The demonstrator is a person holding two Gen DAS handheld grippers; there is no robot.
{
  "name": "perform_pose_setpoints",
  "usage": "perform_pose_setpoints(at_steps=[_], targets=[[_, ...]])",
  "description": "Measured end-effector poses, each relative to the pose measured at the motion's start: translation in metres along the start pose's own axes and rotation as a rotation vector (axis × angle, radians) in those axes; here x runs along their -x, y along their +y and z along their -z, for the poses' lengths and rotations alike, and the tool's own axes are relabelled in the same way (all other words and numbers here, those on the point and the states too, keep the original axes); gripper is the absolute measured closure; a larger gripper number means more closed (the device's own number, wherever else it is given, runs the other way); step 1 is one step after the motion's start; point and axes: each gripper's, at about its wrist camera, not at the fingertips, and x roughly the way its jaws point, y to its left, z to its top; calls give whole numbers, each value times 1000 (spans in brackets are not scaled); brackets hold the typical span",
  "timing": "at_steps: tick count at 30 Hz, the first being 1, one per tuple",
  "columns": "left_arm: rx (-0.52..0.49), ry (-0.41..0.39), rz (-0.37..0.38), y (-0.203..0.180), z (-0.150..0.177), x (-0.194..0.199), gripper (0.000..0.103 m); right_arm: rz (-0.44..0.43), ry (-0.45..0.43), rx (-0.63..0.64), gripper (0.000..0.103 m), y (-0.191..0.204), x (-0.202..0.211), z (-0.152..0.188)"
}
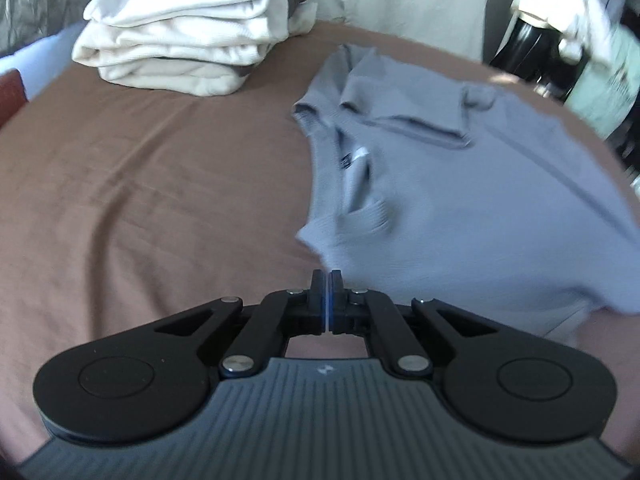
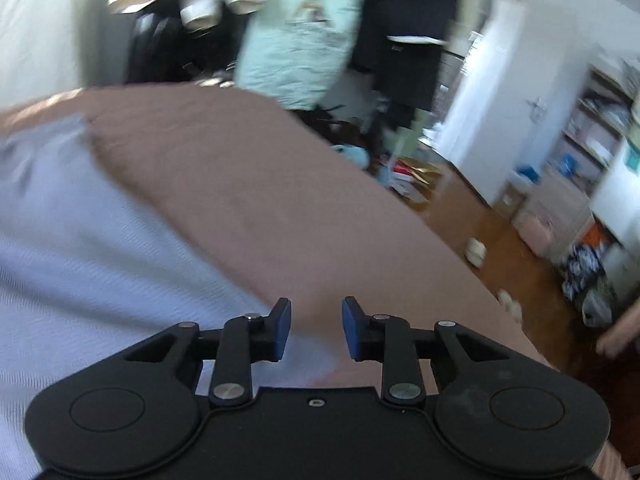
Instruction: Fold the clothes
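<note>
A grey-blue shirt (image 1: 460, 200) lies rumpled on the right half of a brown bedsheet (image 1: 160, 200), its collar and label facing up. My left gripper (image 1: 328, 278) is shut, and the shirt's near-left hem corner runs into its fingertips, with a thin strip of cloth showing between the pads. In the right wrist view the same shirt (image 2: 88, 248) spreads pale over the left of the sheet (image 2: 280, 184). My right gripper (image 2: 316, 312) hovers over the shirt's right edge with its jaws apart and nothing pinched between the blue pads.
A stack of folded cream clothes (image 1: 188, 36) sits at the far left of the bed. Hanging garments (image 2: 300, 36) and dark furniture stand beyond the far edge. Right of the bed lie a wooden floor (image 2: 500, 248) with clutter, a white door (image 2: 492, 92) and shelves (image 2: 592, 136).
</note>
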Motion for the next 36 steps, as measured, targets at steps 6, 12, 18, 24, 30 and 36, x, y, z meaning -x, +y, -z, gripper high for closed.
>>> perform_pose_setpoints(at_steps=[6, 12, 18, 24, 30, 36], targets=[[-34, -27, 51, -36, -34, -9, 100, -180, -97, -7, 66, 10, 27, -29], [-40, -66, 124, -74, -79, -29, 98, -387, -122, 163, 64, 78, 43, -35], [-56, -53, 53, -69, -59, -59, 98, -587, -69, 224, 64, 126, 70, -33], [12, -16, -1, -26, -47, -72, 97, -681, -48, 283, 62, 161, 98, -29], [34, -76, 31, -10, -53, -77, 97, -751, -17, 380, 62, 207, 124, -71], [-2, -143, 90, -20, -51, -66, 97, -876, 117, 481, 53, 269, 157, -152]])
